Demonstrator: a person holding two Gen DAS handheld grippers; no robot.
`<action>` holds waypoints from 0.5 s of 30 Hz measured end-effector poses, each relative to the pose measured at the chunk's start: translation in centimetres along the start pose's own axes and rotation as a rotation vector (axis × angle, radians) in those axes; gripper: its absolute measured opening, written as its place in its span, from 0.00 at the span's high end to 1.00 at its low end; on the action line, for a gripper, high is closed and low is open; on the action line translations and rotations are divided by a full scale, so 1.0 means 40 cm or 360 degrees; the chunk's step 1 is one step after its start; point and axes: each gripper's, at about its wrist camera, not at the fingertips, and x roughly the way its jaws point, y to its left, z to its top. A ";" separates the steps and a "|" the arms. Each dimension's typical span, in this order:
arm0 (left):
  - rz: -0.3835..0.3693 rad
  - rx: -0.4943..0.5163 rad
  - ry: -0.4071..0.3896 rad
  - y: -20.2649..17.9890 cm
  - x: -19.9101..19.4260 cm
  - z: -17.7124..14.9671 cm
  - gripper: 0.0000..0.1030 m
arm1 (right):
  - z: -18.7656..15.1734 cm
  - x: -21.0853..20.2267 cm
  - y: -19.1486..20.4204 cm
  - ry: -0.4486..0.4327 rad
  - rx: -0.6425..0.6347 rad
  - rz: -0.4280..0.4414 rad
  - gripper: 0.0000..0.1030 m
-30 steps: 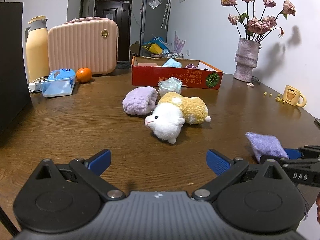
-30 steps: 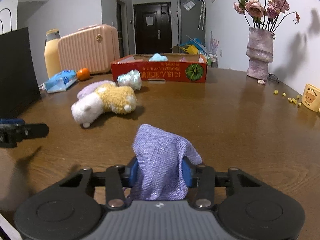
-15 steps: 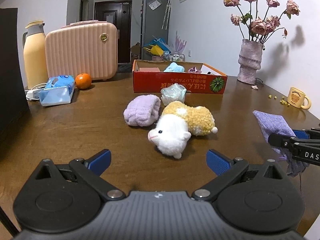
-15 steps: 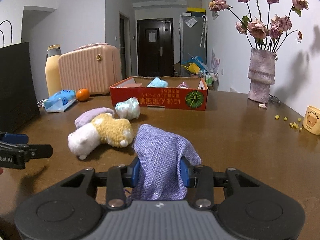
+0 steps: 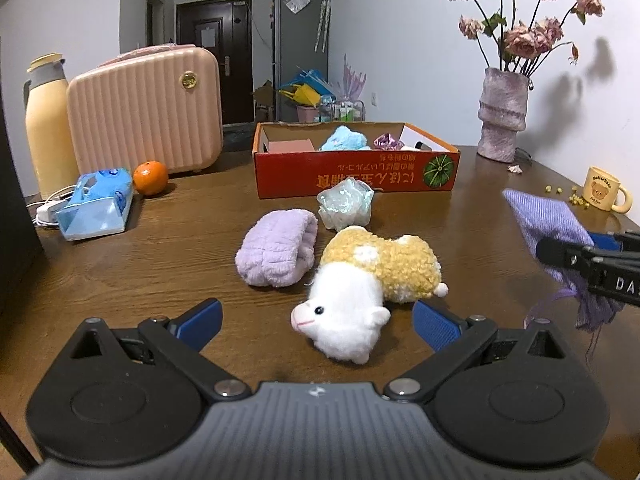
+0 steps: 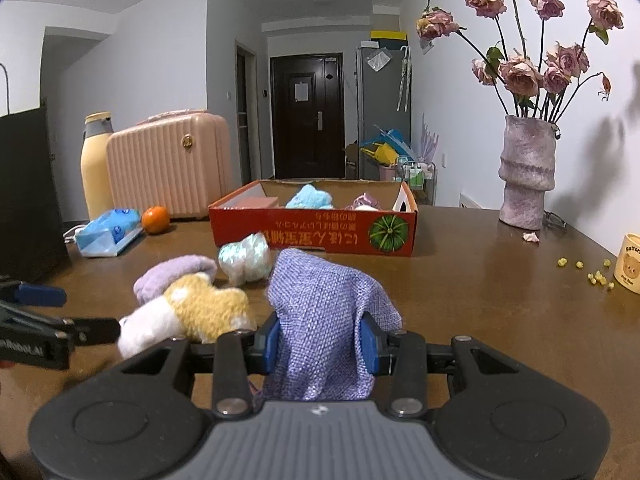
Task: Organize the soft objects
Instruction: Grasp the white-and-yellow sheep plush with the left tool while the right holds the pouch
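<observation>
On the wooden table (image 6: 480, 280), the red cardboard box (image 6: 312, 232) stands beyond the loose items. Right gripper (image 6: 320, 344): jaws narrow, clamping the purple woven cloth (image 6: 320, 312), held above the surface. Cloth is light, limp, coarse-knit; grip bunched folds. Left gripper (image 5: 316, 320): jaws wide, empty, near the plush sheep (image 5: 368, 280).

Black left claw (image 5: 316, 322), blue ribbed pads (image 5: 434, 326), silver screws, grey body.

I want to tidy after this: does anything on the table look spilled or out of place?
Yes. Small yellow bits lie scattered on the table beside the bear mug, like a spill. One fallen petal lies by the vase of wilted roses.
</observation>
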 end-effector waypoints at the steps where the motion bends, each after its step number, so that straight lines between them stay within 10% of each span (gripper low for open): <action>1: -0.0002 0.0003 0.0012 -0.001 0.011 0.004 0.00 | 0.005 0.007 -0.001 -0.0005 0.0005 0.0000 0.62; 15: 0.0017 0.0046 0.0132 -0.036 0.154 0.034 0.00 | 0.033 0.121 -0.024 -0.0059 0.0123 0.0071 0.62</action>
